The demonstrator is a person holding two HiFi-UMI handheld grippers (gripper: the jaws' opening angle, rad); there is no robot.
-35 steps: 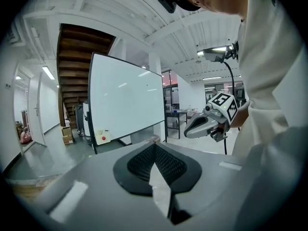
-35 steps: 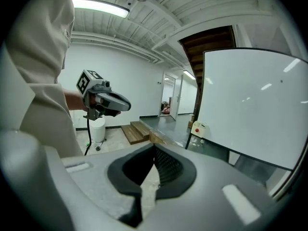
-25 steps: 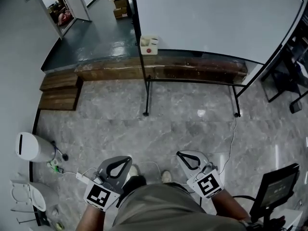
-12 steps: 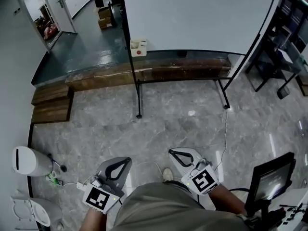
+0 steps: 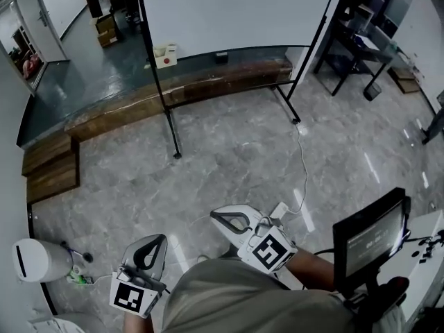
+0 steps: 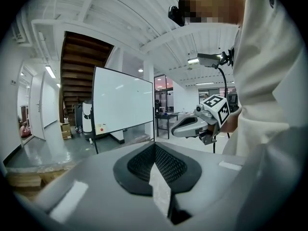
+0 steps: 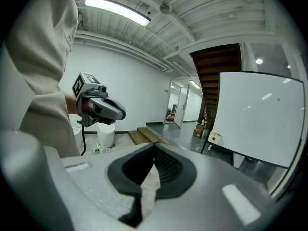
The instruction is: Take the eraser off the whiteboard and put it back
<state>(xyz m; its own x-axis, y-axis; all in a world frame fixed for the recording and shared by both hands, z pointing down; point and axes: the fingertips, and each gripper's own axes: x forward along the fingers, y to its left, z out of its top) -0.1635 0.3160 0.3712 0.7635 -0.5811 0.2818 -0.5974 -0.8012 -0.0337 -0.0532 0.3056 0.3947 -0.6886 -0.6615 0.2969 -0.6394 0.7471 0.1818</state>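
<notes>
The whiteboard (image 5: 236, 9) stands on its black frame at the top of the head view, several steps away from me. A small dark object (image 5: 220, 57), possibly the eraser, lies on its ledge. A white box with a red dot (image 5: 165, 54) hangs at the board's left post. My left gripper (image 5: 151, 245) is low at the left and shut, with nothing in it. My right gripper (image 5: 218, 216) is a little further forward, also shut and empty. The left gripper view shows shut jaws (image 6: 155, 146), the whiteboard (image 6: 122, 100) and the right gripper (image 6: 190, 126). The right gripper view shows shut jaws (image 7: 155, 148), the whiteboard (image 7: 260, 114) and the left gripper (image 7: 103, 109).
A raised wooden platform edge (image 5: 180, 89) runs under the board, with wooden steps (image 5: 48, 165) at the left. A white bin (image 5: 35, 261) stands low left. A cable (image 5: 303, 165) trails over the marble floor. A monitor on a stand (image 5: 368, 234) is at my right, and black desk frames (image 5: 361, 54) are top right.
The whiteboard has slid left and up in the head view. The right gripper now sits further left and forward, the left one lower. Both stay shut.
</notes>
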